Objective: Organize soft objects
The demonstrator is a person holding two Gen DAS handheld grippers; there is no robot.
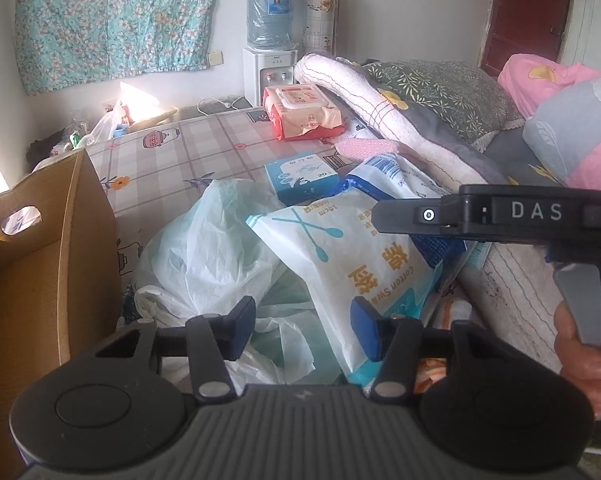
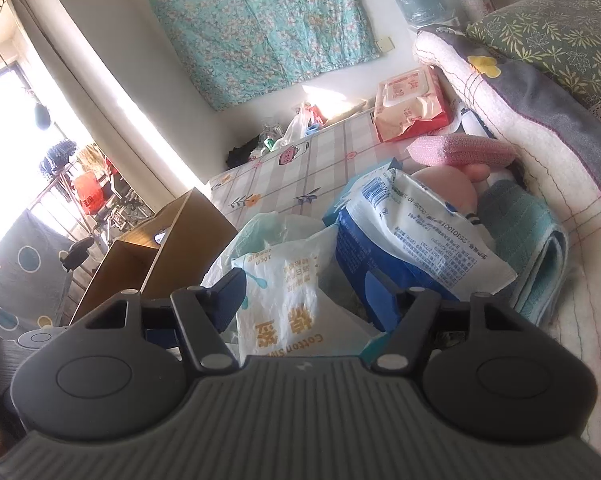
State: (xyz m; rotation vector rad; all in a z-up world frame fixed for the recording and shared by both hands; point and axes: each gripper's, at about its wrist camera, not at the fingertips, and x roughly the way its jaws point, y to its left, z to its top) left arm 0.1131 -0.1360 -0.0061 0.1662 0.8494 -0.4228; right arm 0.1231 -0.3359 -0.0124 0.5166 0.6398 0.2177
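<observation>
Left wrist view only: the right gripper [image 1: 384, 216] seen from the side, entering from the right edge, its black body lettered DAS, with the person's hand [image 1: 584, 364] wrapped on a grey trigger handle below it. Also a water dispenser [image 1: 269, 68] against the far wall and a small blue box [image 1: 300, 178] on the checked bed sheet [image 1: 188, 152].

Right wrist view only: a folded teal towel [image 2: 528, 240], a pink knitted piece [image 2: 460, 150], a bright window [image 2: 4, 128] with a drying rack at far left.

Both views: cotton swab pack [image 1: 352, 256] lying tilted across a crumpled white plastic bag [image 1: 204, 248]; blue-and-white packet [image 2: 420, 240] just behind it; pink wipes pack [image 1: 300, 110] farther back; open cardboard box [image 1: 40, 256] at the bed's left edge.

Room: bare sheet between the pile and the wipes pack. Rolled quilts [image 1: 400, 120] wall in the right side; the box wall closes the left.

Left gripper [image 1: 304, 326]: angled steeply down over the pile, jaws partly apart. The right pad lies against the swab pack's lower edge, the left pad over the bag; no clamp seen.

Right gripper, own view [image 2: 304, 296]: tilted and rolled, jaws partly apart, swab pack between them, pads not visibly pressing.
</observation>
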